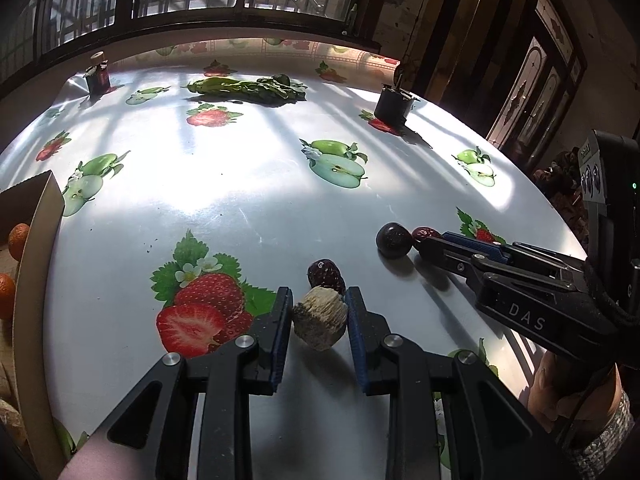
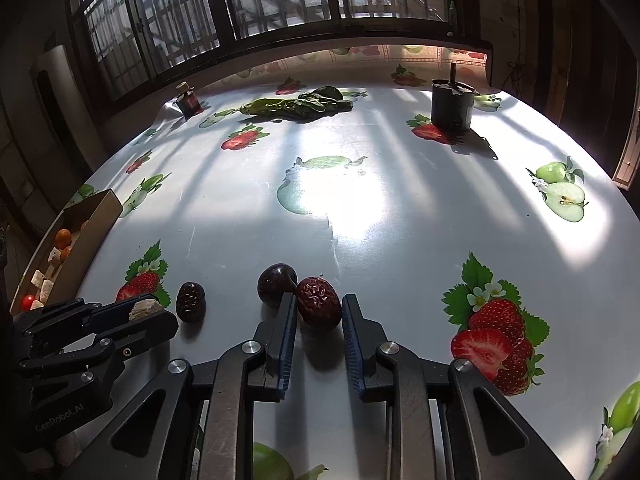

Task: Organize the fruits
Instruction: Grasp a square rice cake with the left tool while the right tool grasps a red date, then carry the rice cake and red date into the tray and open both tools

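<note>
My left gripper (image 1: pixel 318 300) stands open around a pale, rough, round fruit (image 1: pixel 320 322) on the table; its pads sit close to each side. A wrinkled dark red date (image 1: pixel 326 274) lies just beyond it. My right gripper (image 2: pixel 319 306) is open around another wrinkled red date (image 2: pixel 319 303), with a dark round plum (image 2: pixel 276 282) touching that date on the left. The left gripper also shows in the right wrist view (image 2: pixel 148 310) with the pale fruit (image 2: pixel 145 307) between its fingers. The right gripper shows in the left wrist view (image 1: pixel 430 240).
A cardboard box (image 2: pixel 94 224) with oranges and pale fruit pieces stands at the table's left edge. Leafy greens (image 2: pixel 298 107), a small dark jar (image 2: pixel 188 100) and a black can (image 2: pixel 452 106) stand at the far side. The tablecloth has printed strawberries and apples.
</note>
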`<state>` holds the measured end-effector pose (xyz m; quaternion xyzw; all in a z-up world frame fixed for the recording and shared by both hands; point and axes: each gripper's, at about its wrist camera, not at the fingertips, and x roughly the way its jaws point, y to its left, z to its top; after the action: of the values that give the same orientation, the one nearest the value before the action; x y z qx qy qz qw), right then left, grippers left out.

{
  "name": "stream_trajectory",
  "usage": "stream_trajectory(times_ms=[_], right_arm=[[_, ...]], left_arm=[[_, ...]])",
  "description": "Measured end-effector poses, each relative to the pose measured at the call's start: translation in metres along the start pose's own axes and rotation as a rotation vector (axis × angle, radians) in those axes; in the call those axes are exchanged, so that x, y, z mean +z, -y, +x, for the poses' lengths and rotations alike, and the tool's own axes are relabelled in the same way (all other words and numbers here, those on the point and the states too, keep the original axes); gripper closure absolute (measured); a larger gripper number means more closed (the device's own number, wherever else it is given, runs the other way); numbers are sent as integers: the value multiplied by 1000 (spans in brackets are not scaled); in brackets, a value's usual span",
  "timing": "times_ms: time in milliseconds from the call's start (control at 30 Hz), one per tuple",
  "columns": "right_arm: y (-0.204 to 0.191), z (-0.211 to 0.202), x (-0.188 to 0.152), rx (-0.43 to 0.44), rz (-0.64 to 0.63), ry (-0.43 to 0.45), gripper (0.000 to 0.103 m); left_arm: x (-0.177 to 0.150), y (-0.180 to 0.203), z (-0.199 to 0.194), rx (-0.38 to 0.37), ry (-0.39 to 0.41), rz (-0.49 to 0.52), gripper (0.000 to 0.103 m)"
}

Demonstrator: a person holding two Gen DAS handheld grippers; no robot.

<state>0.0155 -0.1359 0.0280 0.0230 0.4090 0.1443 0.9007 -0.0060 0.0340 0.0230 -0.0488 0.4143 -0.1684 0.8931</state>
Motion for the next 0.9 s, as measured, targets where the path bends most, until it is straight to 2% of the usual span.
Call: stream_trajectory(times_ms=[200, 533, 700, 900], right_arm=[[-1, -7, 0, -19, 0, 19, 79], [-25, -31, -5, -24, -29, 31, 79], [-46, -51, -3, -1, -49, 60, 78], [-89, -67, -2, 48, -93, 85, 78]], left_arm=[[0, -7, -1, -6, -3, -30, 77], [-7, 0, -11, 26, 17, 10, 77], [-11, -10, -40, 77, 53, -11, 77], [-19, -42, -81, 129, 65, -74, 77]])
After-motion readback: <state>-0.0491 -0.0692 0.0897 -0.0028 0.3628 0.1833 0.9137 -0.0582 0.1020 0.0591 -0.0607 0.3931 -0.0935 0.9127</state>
